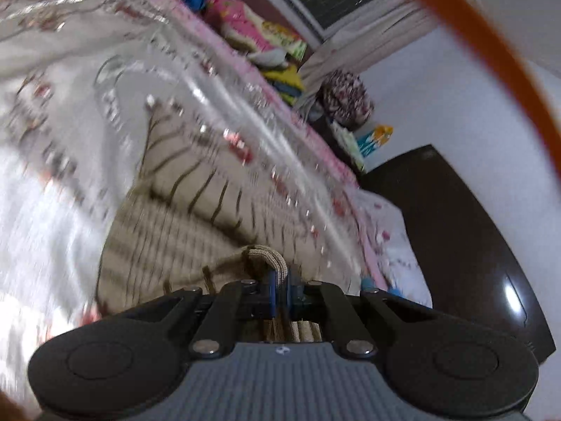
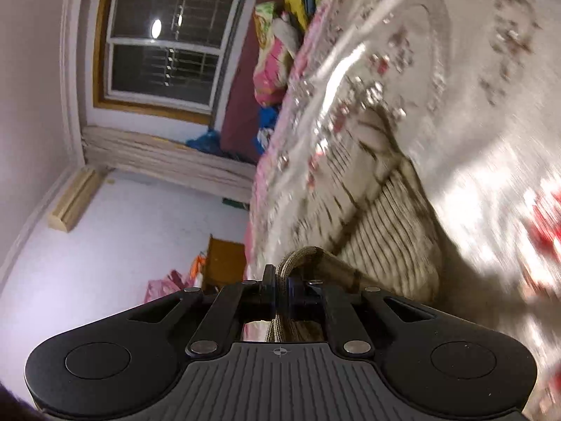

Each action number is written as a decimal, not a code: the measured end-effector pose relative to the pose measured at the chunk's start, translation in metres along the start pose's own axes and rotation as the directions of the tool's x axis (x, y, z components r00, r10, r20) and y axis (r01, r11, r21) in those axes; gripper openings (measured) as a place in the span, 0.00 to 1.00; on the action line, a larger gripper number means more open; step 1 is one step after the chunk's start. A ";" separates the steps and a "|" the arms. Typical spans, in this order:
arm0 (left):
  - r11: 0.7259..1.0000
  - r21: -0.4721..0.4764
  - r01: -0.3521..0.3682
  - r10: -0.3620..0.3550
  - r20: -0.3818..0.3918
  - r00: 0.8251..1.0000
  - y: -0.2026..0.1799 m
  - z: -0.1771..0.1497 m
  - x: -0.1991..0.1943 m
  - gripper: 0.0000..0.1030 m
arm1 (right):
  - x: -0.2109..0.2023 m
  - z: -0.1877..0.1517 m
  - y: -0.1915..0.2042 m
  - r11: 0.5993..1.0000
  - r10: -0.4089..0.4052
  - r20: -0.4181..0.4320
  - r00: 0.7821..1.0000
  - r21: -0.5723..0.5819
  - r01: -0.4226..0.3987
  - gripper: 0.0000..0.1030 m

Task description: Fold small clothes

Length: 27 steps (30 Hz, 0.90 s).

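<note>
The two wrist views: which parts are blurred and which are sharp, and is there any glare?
Left wrist view: the bedspread and striped garment are smeared by motion, the left hand-held gripper is sharp, and a glare spot sits on the dark furniture. Right wrist view: the same smear on the bed, the right hand-held gripper is sharp, and lamp reflections show in the window.

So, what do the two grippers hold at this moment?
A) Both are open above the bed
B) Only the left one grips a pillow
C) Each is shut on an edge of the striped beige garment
C: the left gripper and the right gripper each pinch a ribbed edge of the striped beige garment.
</note>
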<state>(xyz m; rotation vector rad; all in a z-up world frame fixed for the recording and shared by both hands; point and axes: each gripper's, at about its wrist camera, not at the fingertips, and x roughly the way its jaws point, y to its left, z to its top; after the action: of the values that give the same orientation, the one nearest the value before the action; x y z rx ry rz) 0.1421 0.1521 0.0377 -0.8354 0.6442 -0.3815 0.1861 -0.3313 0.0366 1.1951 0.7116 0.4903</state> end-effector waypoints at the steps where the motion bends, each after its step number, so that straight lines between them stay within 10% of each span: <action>1: 1.000 0.005 0.001 -0.001 0.009 1.000 0.000 0.007 0.005 0.11 | 0.006 0.007 0.003 1.000 0.002 0.008 1.000 -0.003 -0.002 0.07; 27: 0.993 -0.063 -0.102 0.109 0.106 0.988 0.060 0.104 0.087 0.11 | 0.133 0.087 -0.001 0.986 -0.164 0.092 0.982 -0.012 0.166 0.07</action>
<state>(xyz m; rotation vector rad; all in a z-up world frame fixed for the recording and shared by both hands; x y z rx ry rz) 0.2799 0.1996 0.0099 -0.8667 0.5972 -0.2208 0.3404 -0.2981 0.0208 1.1222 0.7197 0.3024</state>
